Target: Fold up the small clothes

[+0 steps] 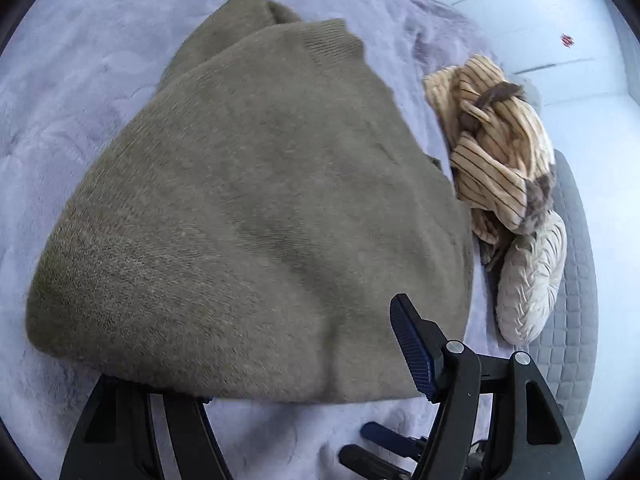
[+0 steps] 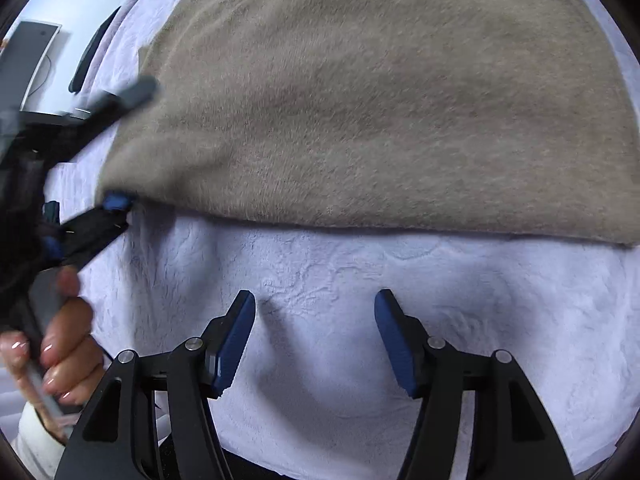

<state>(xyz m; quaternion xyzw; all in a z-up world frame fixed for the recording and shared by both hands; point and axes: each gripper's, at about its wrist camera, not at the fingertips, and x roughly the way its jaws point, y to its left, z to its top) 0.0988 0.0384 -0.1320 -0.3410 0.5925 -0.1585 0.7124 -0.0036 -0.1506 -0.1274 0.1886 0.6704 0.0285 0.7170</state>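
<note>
An olive-brown knitted garment (image 1: 256,208) lies folded on a lavender fleece blanket (image 1: 72,80). My left gripper (image 1: 260,344) is at its near edge: the right finger's blue pad (image 1: 412,348) stands clear over the knit, and the left finger is hidden under the cloth. In the right wrist view the same garment (image 2: 380,100) fills the top, and the left gripper (image 2: 132,142) straddles its left corner with the jaws wide apart. My right gripper (image 2: 316,296) hangs open over bare blanket (image 2: 360,280) just short of the garment's hem, nothing between its pads.
A beige striped fleece garment (image 1: 496,152) and a pale quilted item (image 1: 532,276) lie bunched to the right, beside a grey quilted mattress edge (image 1: 576,320). A person's hand (image 2: 68,344) grips the left tool's handle. White floor lies beyond the bed.
</note>
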